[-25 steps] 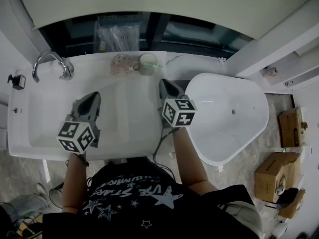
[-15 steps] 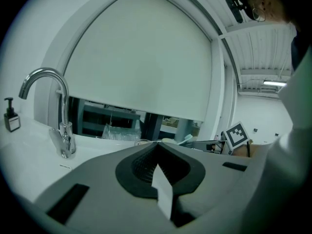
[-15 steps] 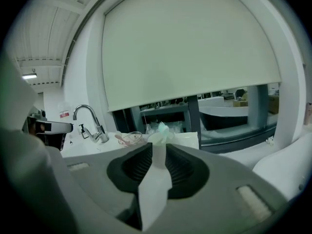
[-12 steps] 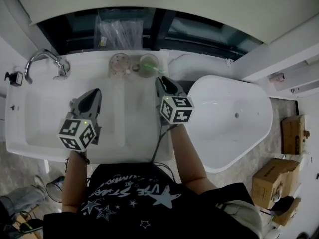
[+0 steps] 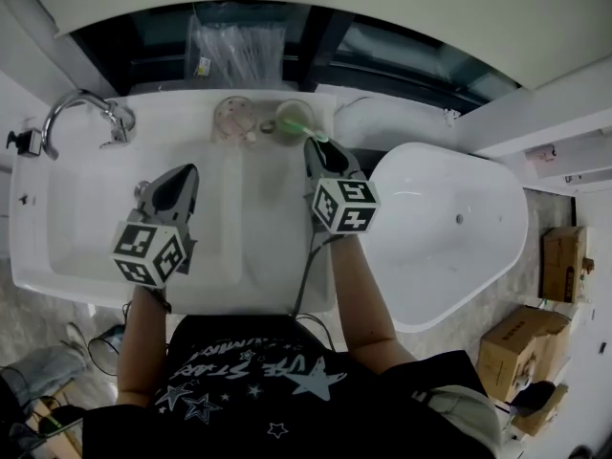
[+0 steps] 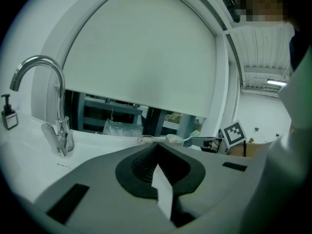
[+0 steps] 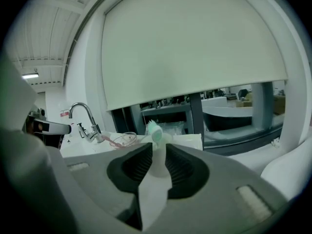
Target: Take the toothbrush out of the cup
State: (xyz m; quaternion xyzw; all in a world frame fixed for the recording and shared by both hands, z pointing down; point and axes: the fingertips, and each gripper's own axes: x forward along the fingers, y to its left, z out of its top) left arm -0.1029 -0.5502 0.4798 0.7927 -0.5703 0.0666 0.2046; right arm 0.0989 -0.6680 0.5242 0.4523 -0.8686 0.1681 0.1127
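A pale cup [image 5: 292, 120] stands on the back ledge of the white counter, with a mint-green toothbrush [image 5: 312, 132] leaning out of it toward me. My right gripper [image 5: 320, 147] points at the cup, and its tips are right at the brush's raised end. In the right gripper view the jaws stand slightly apart; the brush head [image 7: 155, 132] and the cup [image 7: 167, 138] show just past the right gripper [image 7: 159, 147]. My left gripper [image 5: 182, 174] hovers over the sink, shut and empty [image 6: 156, 147]. The left gripper view also shows the toothbrush [image 6: 191, 134] far off.
A chrome faucet [image 5: 81, 113] and the sink basin [image 5: 76, 218] are at left. A clear dish [image 5: 232, 120] holding something pink sits beside the cup. A white tub [image 5: 449, 228] lies right of the counter, with cardboard boxes [image 5: 564, 251] on the floor beyond it. A plastic bag [image 5: 239, 51] lies behind the ledge.
My right gripper has moved forward until its tips reach the toothbrush leaning out of the cup. The left gripper has stayed over the sink. The head view has shifted a little.
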